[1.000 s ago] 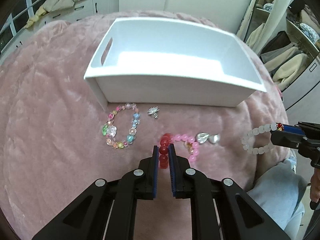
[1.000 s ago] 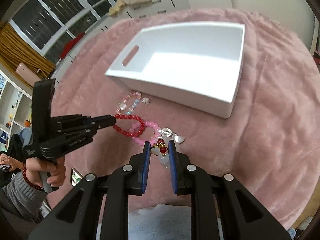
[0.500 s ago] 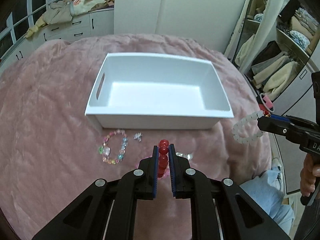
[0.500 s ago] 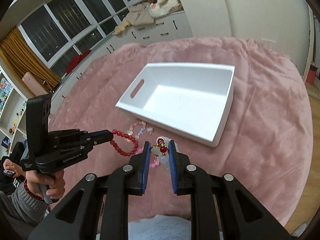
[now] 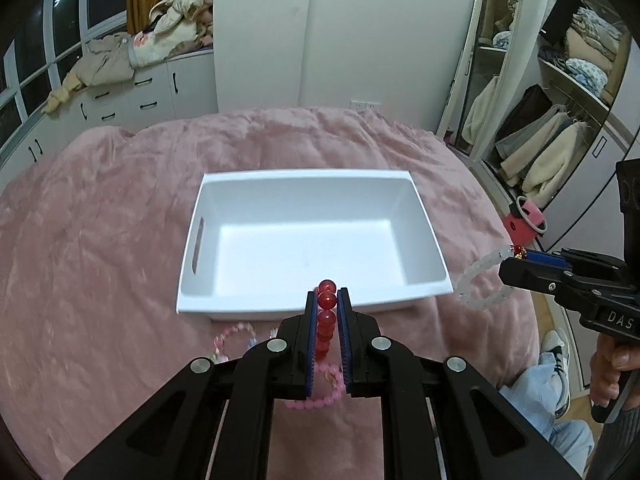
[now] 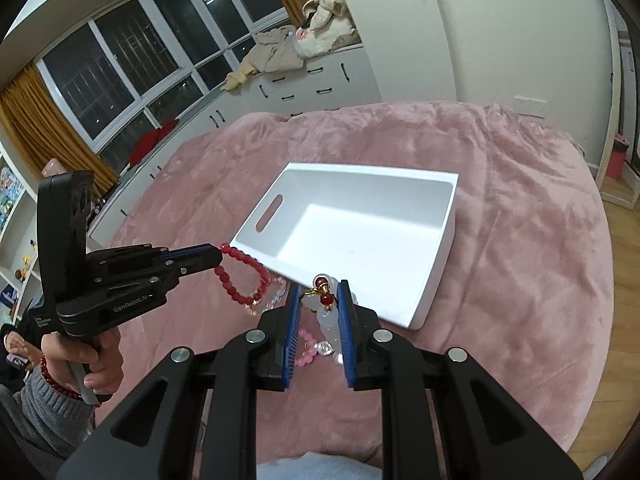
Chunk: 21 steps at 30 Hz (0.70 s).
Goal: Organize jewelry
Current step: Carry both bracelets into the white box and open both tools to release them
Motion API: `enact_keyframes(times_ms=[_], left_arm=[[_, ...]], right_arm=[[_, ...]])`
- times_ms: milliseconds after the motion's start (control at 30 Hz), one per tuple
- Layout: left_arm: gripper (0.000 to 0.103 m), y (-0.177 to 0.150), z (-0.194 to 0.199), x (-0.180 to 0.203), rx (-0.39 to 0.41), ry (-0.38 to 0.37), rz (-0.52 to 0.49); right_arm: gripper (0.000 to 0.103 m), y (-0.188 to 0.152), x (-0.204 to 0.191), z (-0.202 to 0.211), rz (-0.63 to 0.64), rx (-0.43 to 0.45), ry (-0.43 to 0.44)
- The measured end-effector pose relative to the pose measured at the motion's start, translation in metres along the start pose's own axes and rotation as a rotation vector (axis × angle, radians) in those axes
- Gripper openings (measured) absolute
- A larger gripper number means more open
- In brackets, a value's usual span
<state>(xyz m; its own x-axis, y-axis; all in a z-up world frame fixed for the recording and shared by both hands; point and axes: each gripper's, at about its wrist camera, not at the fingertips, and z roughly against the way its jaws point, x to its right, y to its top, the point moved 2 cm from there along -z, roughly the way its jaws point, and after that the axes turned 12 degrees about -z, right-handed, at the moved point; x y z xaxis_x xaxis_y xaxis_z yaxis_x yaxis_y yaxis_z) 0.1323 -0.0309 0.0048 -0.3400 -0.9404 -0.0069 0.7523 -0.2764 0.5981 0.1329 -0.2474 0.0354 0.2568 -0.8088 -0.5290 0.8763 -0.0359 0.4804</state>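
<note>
An empty white bin [image 5: 312,240] with a slot handle sits on a pink blanket; it also shows in the right wrist view [image 6: 352,232]. My left gripper [image 5: 327,300] is shut on a red bead bracelet [image 5: 326,322], held above the blanket just before the bin's near wall; the bracelet hangs as a loop in the right wrist view [image 6: 240,276]. My right gripper [image 6: 319,292] is shut on a white bead bracelet [image 6: 329,320] with a red and gold charm, seen as a loop in the left wrist view [image 5: 478,280], right of the bin.
A pink bead bracelet [image 5: 320,388] and a multicoloured bead bracelet [image 5: 234,336] lie on the blanket [image 5: 100,240] below my grippers. A silver heart charm [image 6: 326,348] lies by the pink bracelet. Cabinets, a mirror and a wardrobe stand around the bed.
Both grippers have risen off the blanket with their bracelets, and the views now look down from higher over the bin. The pink and multicoloured bracelets stayed on the blanket.
</note>
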Motion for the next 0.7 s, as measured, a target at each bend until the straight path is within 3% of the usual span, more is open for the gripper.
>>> enact_keyframes(times_ms=[533, 700], left_arm=[[0.015, 0.046, -0.032, -0.027, -0.013, 0.078, -0.065], [0.015, 0.052, -0.071, -0.041, -0.086, 0.107, -0.079]], right_arm=[[0.019, 0.043, 0.023, -0.035, -0.043, 0.018, -0.025], [0.019, 0.044, 0.038, -0.060, -0.092, -0.009, -0.028]])
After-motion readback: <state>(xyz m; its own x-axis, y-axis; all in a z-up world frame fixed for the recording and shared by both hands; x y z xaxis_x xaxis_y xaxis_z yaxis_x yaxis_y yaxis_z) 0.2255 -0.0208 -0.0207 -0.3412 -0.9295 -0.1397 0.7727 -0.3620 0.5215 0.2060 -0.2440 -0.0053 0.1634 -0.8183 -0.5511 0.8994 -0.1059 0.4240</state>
